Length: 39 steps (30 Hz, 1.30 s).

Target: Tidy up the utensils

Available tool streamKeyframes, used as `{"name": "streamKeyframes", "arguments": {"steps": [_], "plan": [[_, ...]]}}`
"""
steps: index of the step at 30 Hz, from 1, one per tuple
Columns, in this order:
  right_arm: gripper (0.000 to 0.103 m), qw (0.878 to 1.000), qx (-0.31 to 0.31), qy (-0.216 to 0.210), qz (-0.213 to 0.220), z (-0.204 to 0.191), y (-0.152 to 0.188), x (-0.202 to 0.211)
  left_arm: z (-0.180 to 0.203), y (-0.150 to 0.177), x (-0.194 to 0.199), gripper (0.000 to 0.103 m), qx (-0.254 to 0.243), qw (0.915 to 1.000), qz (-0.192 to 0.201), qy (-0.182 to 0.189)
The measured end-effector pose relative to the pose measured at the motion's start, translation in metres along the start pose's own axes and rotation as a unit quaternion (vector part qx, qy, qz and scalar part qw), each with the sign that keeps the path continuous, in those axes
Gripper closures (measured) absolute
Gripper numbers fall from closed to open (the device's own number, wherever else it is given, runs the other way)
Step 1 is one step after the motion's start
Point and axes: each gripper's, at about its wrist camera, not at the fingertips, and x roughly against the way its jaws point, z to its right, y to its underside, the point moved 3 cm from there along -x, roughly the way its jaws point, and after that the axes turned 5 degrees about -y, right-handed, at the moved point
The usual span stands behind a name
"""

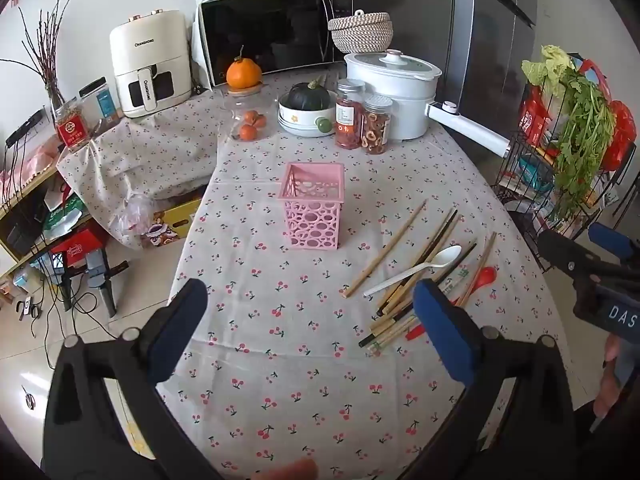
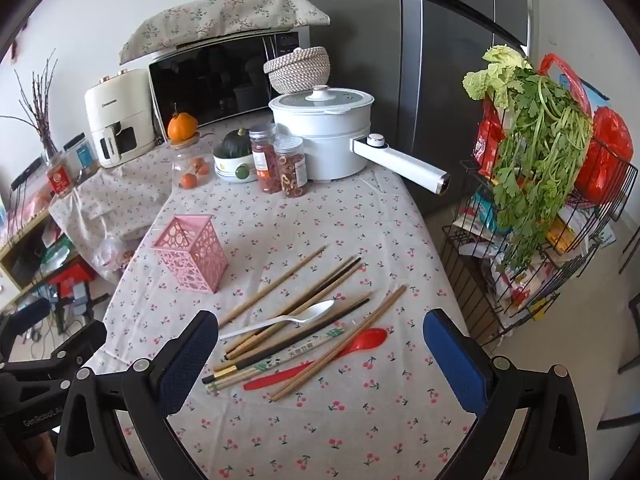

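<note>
air fryer [image 1: 149, 67]: "CHANGHONG" | right tongs [image 1: 622, 317]: "DAS" | left tongs [image 2: 38, 416]: "GenRobot.AI"

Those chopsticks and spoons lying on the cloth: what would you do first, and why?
Probably lower the open right gripper onto the white spoon: it lies on top of the chopsticks, right ahead of that gripper. The pink holder stands upright, and nothing shows in it; the left gripper is open too.
</note>
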Motion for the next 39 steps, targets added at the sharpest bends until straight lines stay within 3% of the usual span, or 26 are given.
{"name": "streamKeyframes", "arguments": {"steps": [9, 39], "plan": [[0.0, 1.0, -0.003, -0.008, -0.011, -0.004, -0.002, -0.006, -0.015, 0.003, 0.004, 0.001, 0.034, 0.9993, 0.008, 0.015], [0.0, 1.0, -0.012, -0.011, -0.002, -0.004, -0.002, -0.003, -0.01, 0.002, -0.003, 0.001, 0.038, 0.9993, 0.006, 0.003]]}}
